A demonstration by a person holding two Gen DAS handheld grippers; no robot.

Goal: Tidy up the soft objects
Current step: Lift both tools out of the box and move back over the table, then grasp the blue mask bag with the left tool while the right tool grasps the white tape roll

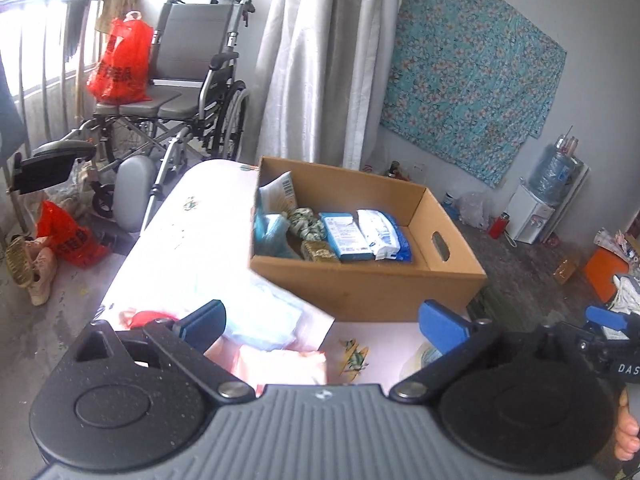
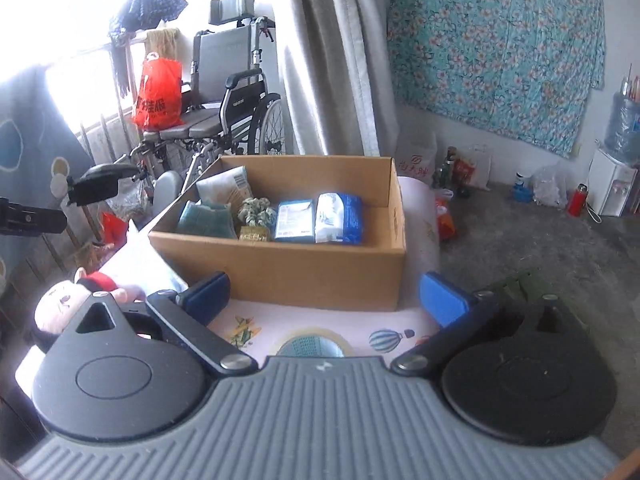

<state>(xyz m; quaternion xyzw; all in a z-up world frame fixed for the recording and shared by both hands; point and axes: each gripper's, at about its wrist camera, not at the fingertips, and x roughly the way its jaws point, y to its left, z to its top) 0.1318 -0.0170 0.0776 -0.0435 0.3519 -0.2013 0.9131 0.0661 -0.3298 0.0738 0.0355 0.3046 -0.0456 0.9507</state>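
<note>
Both the left tool (image 1: 322, 326) and the right tool (image 2: 324, 300) are wide open and empty, just before the cardboard box (image 2: 304, 276) on the desk (image 2: 360, 326).

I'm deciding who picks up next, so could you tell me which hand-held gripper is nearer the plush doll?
Left. The left hand-held gripper hangs just over the plush doll; the right hand-held gripper sits farther right, before the box.

Left wrist view looked forward over the table's (image 1: 180, 240) near edge, close, right wrist view likewise, further right, both shared the cardboard box (image 1: 360, 280) (image 2: 304, 272), wheelchair (image 1: 192, 80) (image 2: 232, 100), floral wall cloth (image 1: 472, 80) (image 2: 496, 48)
</note>
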